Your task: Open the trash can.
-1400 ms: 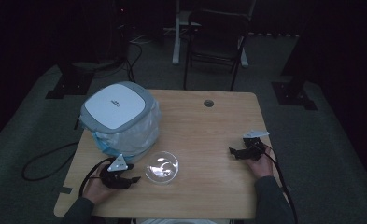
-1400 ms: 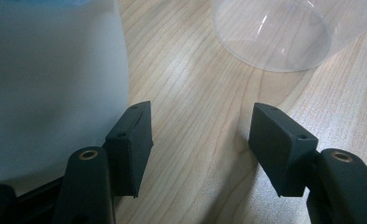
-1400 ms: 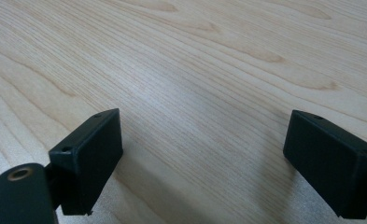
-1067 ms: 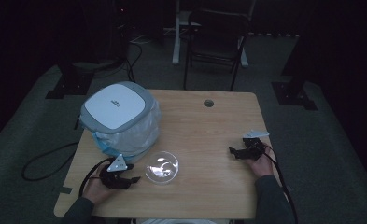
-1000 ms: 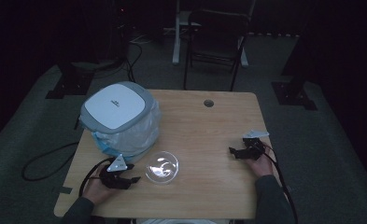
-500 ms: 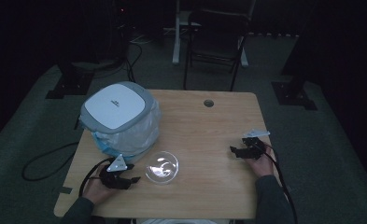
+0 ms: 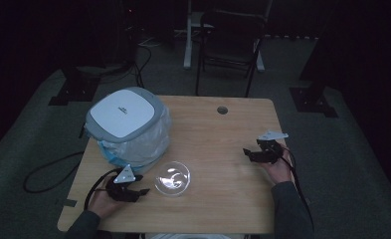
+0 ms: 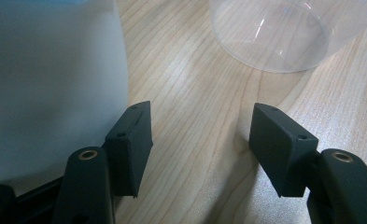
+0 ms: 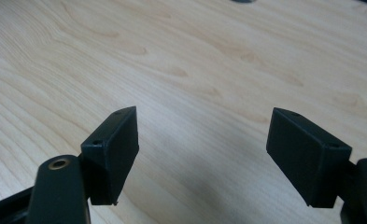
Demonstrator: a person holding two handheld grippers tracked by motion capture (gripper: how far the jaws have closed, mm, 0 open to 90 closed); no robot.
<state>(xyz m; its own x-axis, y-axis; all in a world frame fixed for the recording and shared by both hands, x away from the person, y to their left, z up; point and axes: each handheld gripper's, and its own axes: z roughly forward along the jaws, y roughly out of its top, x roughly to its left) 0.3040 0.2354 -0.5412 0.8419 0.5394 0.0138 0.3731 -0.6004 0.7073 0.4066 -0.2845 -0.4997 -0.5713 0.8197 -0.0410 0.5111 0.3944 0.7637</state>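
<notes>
A clear plastic bowl stands near the front middle of the wooden table. My left gripper rests just left of it, low over the wood. In the left gripper view my left gripper is open over bare wood, with the bowl ahead to the right and the bin's liner at the left. My right gripper hovers near the table's right edge. In the right gripper view my right gripper is open over bare table; its jaws have just closed a little, with nothing between them.
A bin with a white lid and a plastic liner takes up the table's left back. A cable hole sits at the far middle. Beyond the table stands a dark chair. A cable lies on the floor at the left.
My right gripper has lifted slightly off the table. The left gripper, the bowl and the bin have stayed put.
</notes>
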